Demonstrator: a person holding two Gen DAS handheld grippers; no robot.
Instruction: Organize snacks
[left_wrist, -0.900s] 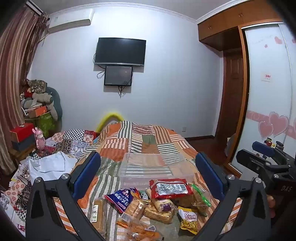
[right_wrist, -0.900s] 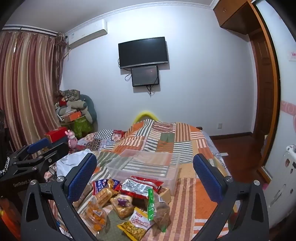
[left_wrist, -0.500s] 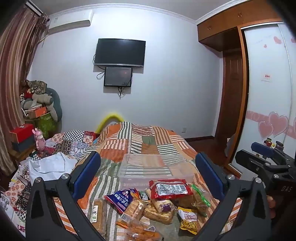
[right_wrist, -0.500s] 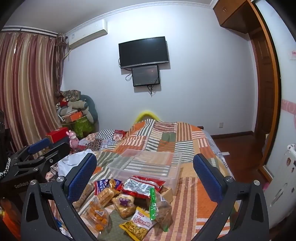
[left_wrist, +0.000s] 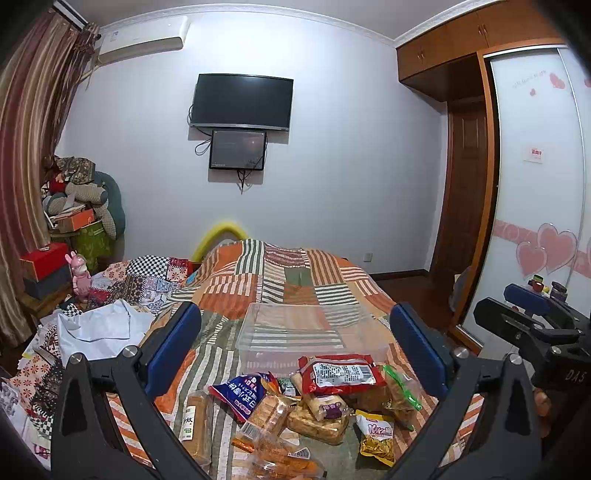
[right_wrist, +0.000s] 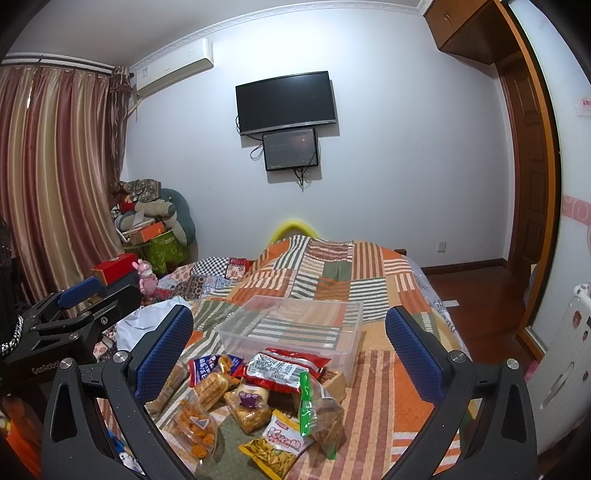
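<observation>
On patchwork bedspread (left_wrist: 295, 280): crinkly snack packets (left_wrist: 341, 374), clear rectangular plastic bin (left_wrist: 306, 332); both tongs (left_wrist: 295, 354) (right_wrist: 290, 350) gaping, empty.

The orange snack bag (left_wrist: 275, 461) at the bottom of the left wrist view is cut off by the frame edge. The purple-label bun (left_wrist: 325, 400) lies half hidden under the red packet (left_wrist: 341, 373). Print on the blue bag (left_wrist: 240, 393) is too small to read. In the right wrist view, the left gripper (right_wrist: 79, 314) runs off the left edge.

A dark television (left_wrist: 243, 101) hangs above a smaller screen (left_wrist: 238, 149); striped curtains (right_wrist: 55, 177) hang left.
</observation>
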